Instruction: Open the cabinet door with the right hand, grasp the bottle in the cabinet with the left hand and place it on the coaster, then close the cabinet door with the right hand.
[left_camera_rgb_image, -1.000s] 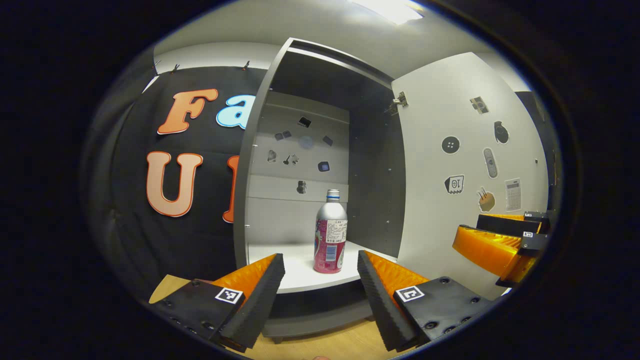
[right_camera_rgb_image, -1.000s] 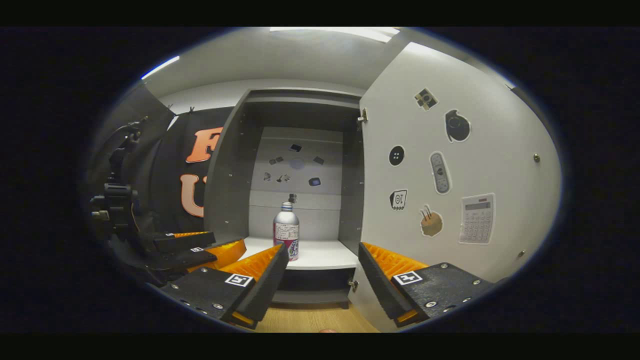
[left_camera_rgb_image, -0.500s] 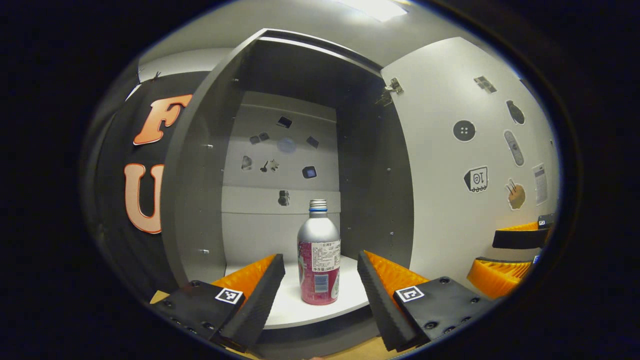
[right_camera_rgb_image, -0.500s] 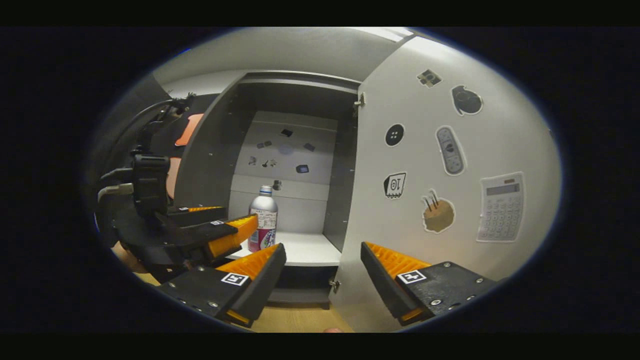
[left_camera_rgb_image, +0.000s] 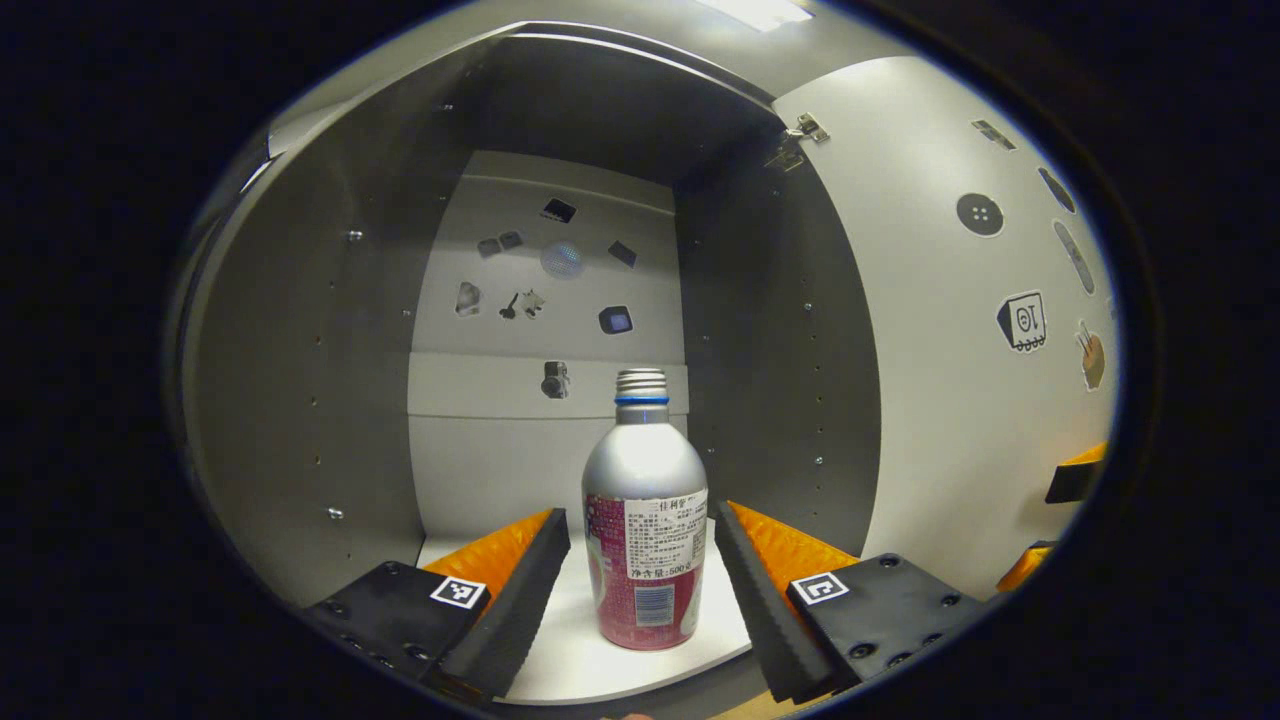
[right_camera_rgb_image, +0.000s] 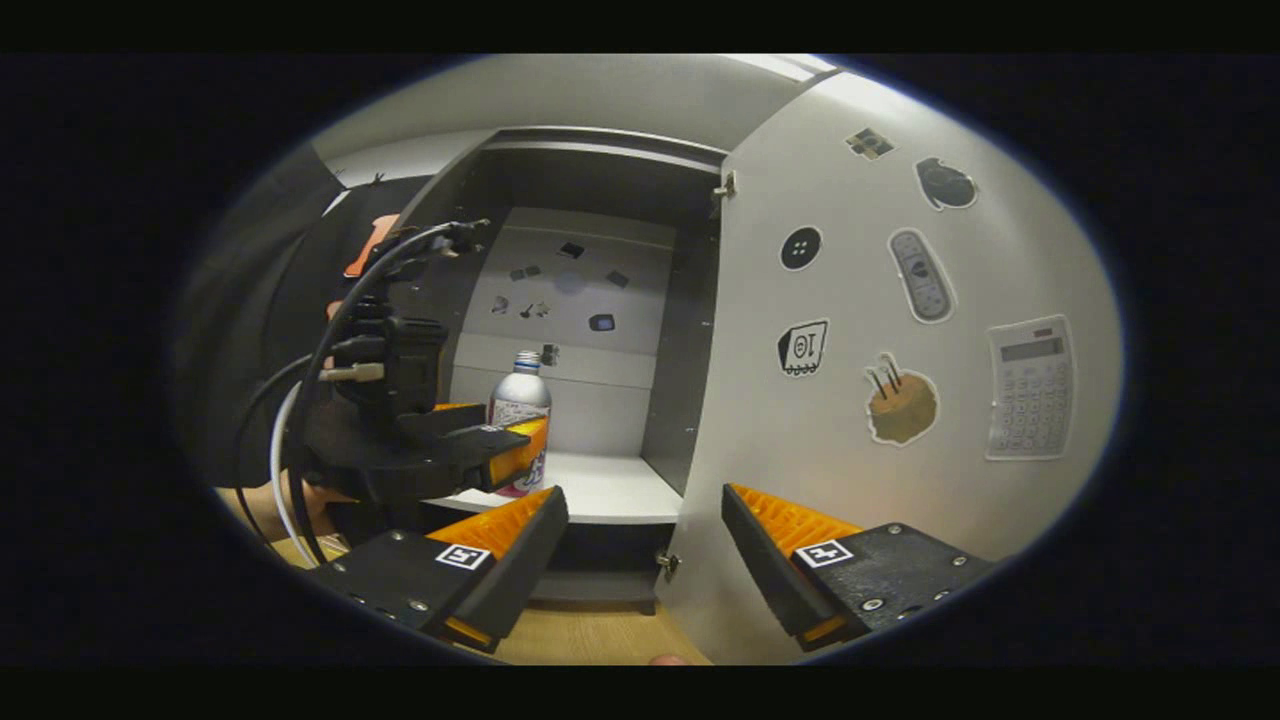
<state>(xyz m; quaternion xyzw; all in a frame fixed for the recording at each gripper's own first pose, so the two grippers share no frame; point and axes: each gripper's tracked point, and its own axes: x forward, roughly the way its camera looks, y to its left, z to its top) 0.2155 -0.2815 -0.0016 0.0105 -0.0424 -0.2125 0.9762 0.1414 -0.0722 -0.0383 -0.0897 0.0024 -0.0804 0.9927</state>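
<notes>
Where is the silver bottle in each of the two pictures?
Left gripper view: the bottle stands low in the middle, on the cabinet's white shelf, between the open fingers of the left gripper.
Right gripper view: the bottle is left of the middle, partly behind the left gripper.
Shared landmark: the open cabinet door with its stickers, on the right side in both views.

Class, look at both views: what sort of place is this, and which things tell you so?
Probably a staged test booth, not a home: a bare grey cabinet holds one silver, pink-labelled bottle, and picture stickers dot its open white door.
</notes>
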